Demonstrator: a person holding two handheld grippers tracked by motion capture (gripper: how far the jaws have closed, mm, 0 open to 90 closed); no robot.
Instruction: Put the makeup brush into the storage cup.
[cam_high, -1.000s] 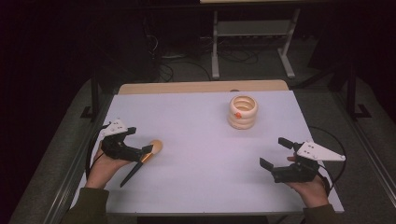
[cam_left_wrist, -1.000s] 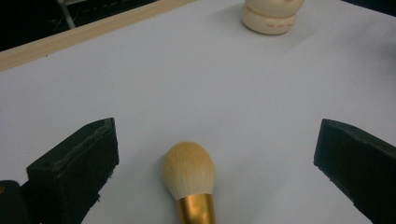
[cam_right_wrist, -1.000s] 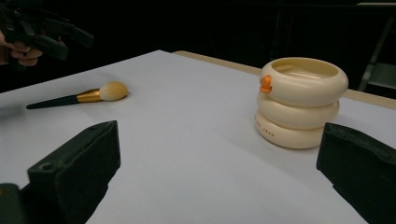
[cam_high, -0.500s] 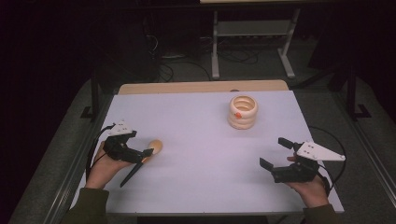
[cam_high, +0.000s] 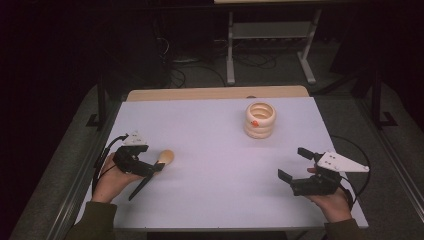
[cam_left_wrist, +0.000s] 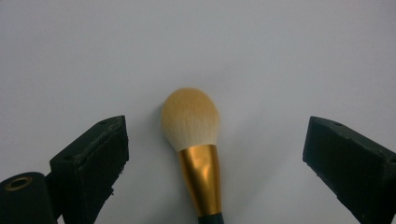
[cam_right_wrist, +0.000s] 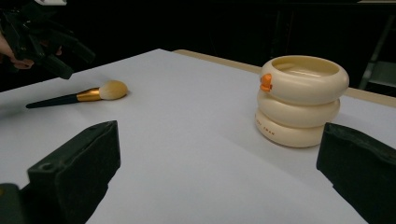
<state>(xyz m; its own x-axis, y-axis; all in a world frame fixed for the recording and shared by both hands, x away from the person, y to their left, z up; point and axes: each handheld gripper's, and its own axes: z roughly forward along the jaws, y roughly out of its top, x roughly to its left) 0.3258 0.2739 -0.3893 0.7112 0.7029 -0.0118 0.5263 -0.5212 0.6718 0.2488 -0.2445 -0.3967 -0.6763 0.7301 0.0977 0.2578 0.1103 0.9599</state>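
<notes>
Change: left gripper shifted a little nearer the table's left front since a second ago; jaws just been closing slightly, brush between them, untouched.
Brush: lying flat on the table's left front part, rounded tip pointing toward the middle, handle slanting back toward the near edge.
Brush make: soft domed tuft, pale tan; glossy gold collar; slim dark handle.
Left claw: released, blocky black jaws standing well apart on either side of the gold collar, clear of it.
Right gripper: released too, jaws spread wide, nothing between them, held near the right front corner.
Container: cream, smooth, shaped like three stacked rings, small orange knob on one side; standing upright toward the far right, well apart from brush and both grippers.
Table: matte white sheet, bare wooden strip along the far edge.
Room: broad open stretch across the middle, between the brush and the right gripper; left gripper near the left edge.
</notes>
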